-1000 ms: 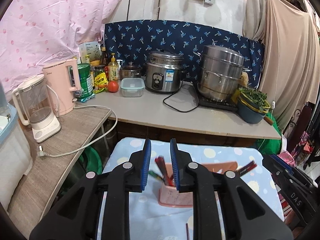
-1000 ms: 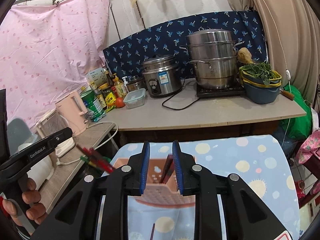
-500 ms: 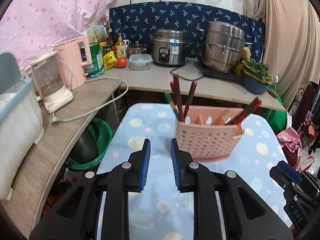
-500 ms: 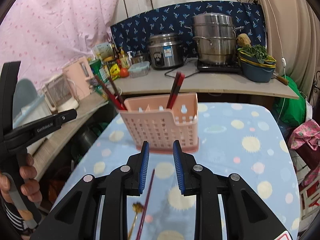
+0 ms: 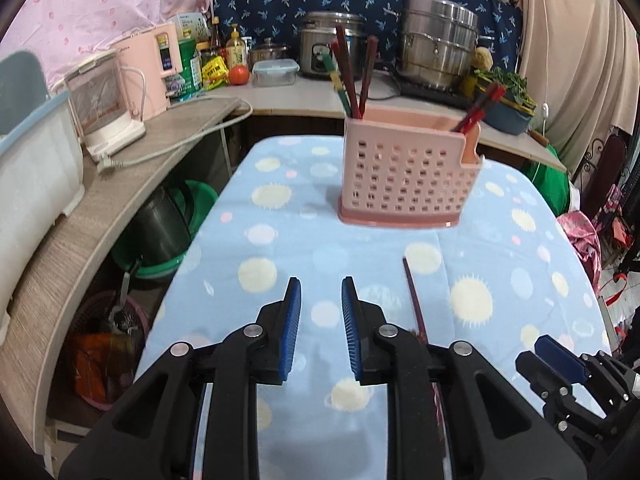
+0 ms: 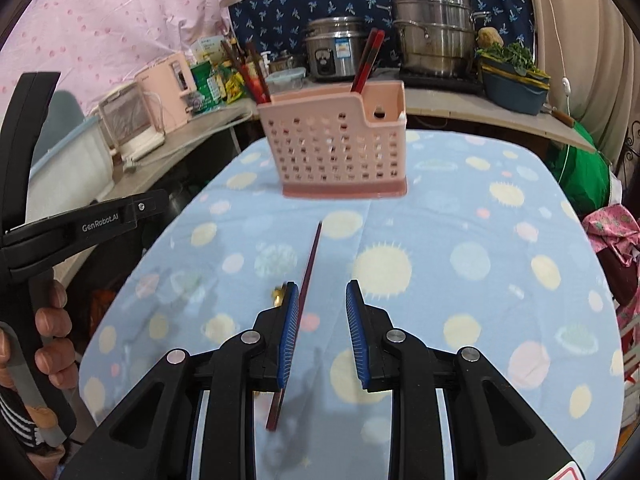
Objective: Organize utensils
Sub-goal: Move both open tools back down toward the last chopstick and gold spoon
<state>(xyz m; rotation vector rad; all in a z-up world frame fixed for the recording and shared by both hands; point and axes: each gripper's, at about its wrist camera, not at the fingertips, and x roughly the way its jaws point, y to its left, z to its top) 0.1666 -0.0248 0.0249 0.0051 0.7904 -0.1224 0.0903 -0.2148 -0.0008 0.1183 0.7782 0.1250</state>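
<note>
Left tongs (image 5: pixel 320 304) spread and empty above the dotted blue table (image 5: pixel 280 240), right tongs (image 6: pixel 322 308) likewise spread, dark red chopstick (image 6: pixel 309 272) lying just beside their left finger, pink utensil basket (image 6: pixel 338 152) holding chopsticks beyond both tongs

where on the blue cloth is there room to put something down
Free: the cloth right of the loose chopstick, out to the table's right edge, and the strip left of the pink holder. Crowded: the back counter with pots and bottles.
</note>
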